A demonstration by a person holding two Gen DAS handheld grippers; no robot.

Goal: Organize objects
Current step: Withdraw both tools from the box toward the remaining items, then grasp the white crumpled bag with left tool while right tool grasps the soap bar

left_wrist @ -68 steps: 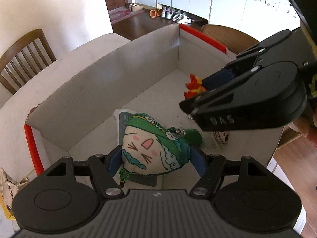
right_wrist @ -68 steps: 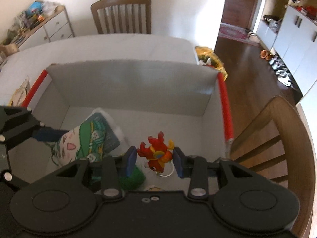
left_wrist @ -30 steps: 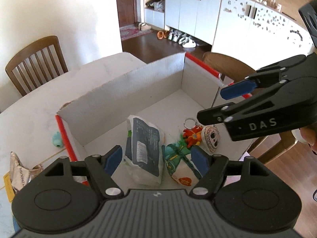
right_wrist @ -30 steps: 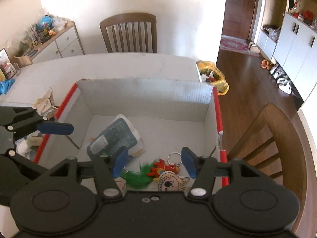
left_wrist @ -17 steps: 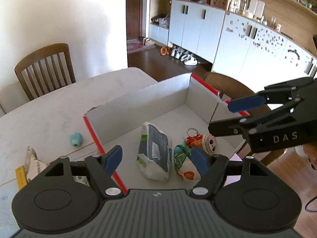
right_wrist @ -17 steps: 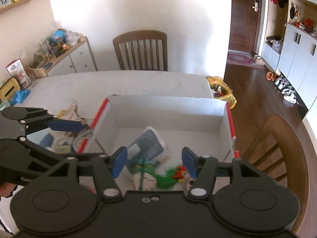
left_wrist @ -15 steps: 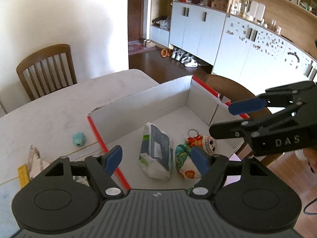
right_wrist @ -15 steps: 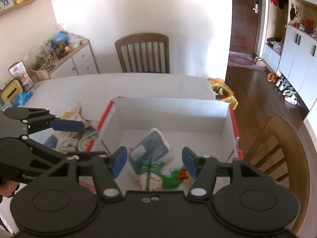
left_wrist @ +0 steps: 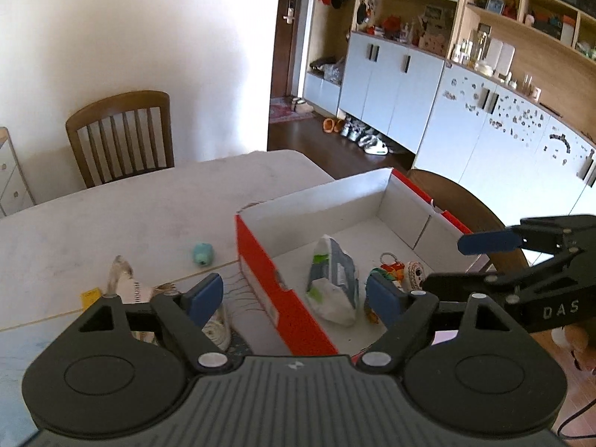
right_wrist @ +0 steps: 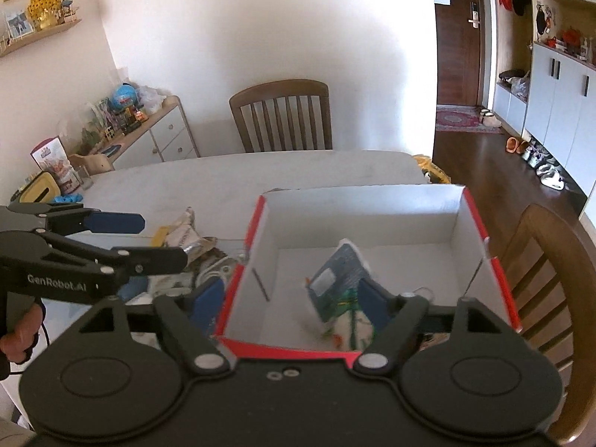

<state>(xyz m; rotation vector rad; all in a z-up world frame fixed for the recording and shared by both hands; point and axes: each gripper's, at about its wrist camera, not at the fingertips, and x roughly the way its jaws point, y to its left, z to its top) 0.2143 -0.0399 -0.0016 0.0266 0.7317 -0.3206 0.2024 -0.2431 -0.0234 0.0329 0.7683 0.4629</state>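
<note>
Left gripper [left_wrist: 294,298], right gripper [right_wrist: 290,303]: jaws just opened, nothing held; red, white-lined box [left_wrist: 260,260] seen below, toys inside.

The box [left_wrist: 283,298] is cardboard, glossy red outside and matt white inside, with faint corrugation on its far wall. In it the wipes packet [left_wrist: 333,279] is soft, shiny plastic film, and the toys [left_wrist: 395,273] to its right look like stitched cloth with a thin metal ring. The desk [left_wrist: 130,208] is a pale, matt, faintly mottled surface. On it, left of the box, lie a crinkled glossy wrapper [right_wrist: 186,238] and a smooth teal plastic piece [left_wrist: 203,254]. Each hand-held gripper [left_wrist: 294,296] is matt black plastic with blue rubbery pads [left_wrist: 205,296] and bright metal pivot screws. The chairs [left_wrist: 121,134] are varnished brown wood.
</note>
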